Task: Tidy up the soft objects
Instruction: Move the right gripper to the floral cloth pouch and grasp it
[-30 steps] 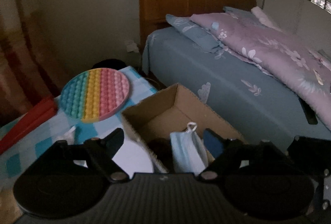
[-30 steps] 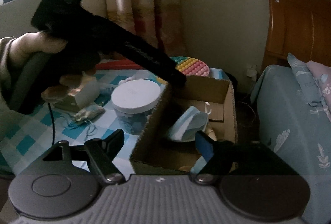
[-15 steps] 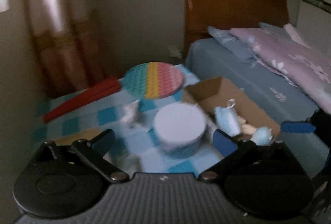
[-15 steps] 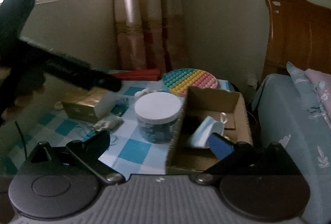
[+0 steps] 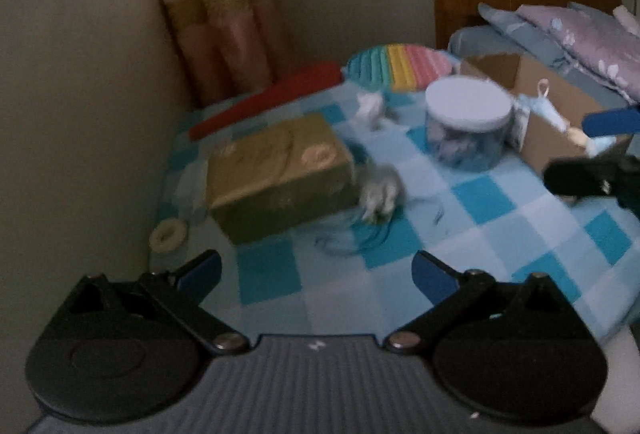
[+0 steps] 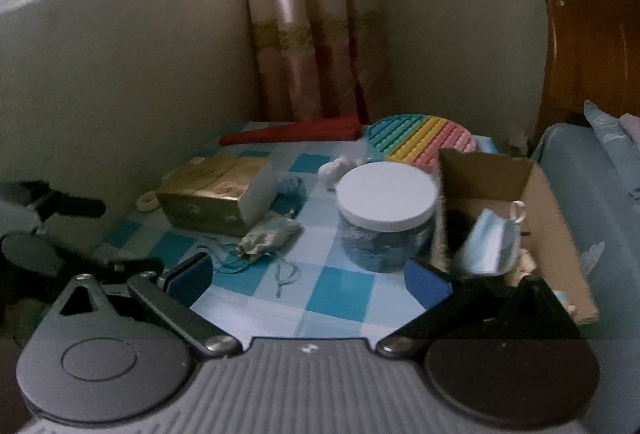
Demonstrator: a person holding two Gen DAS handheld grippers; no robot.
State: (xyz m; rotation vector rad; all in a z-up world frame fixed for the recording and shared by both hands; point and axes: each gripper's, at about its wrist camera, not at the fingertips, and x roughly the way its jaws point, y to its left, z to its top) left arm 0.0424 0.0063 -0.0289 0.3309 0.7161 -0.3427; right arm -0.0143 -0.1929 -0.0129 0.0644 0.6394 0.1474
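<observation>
Both our grippers hover spread and empty.
Our left gripper [image 5: 316, 274] and right gripper [image 6: 308, 278] face the pouch [image 6: 270, 238] beside the box [image 6: 516, 209].

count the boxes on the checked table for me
2. A gold box lies on the left side beside a small cloth pouch. An open cardboard box sits at the right edge, next to the white-lidded jar, with a face mask inside.
</observation>
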